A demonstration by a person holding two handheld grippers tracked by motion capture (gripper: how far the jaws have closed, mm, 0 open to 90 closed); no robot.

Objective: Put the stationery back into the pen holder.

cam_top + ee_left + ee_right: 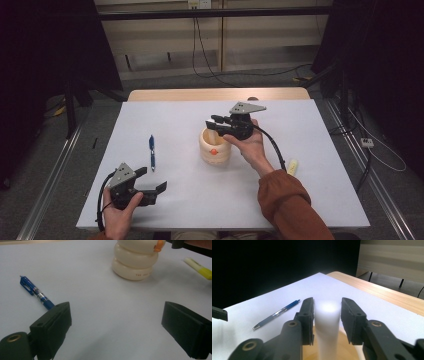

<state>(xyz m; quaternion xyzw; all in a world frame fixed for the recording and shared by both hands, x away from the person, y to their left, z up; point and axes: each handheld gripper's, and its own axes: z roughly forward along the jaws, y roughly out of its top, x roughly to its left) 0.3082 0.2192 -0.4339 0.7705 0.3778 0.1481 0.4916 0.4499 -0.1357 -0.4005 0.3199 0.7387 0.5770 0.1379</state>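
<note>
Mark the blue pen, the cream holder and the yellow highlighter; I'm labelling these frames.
blue pen [151, 151]: high view, mid-barrel.
cream holder [135, 267]: left gripper view, lower ring.
yellow highlighter [200, 268]: left gripper view, its body.

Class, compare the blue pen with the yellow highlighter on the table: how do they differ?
The blue pen is slim and dark blue; the yellow highlighter is stubbier and pale yellow. The blue pen lies left of the cream holder, the yellow highlighter to its right, by the sleeve. Both lie flat on the white table, untouched.
</note>
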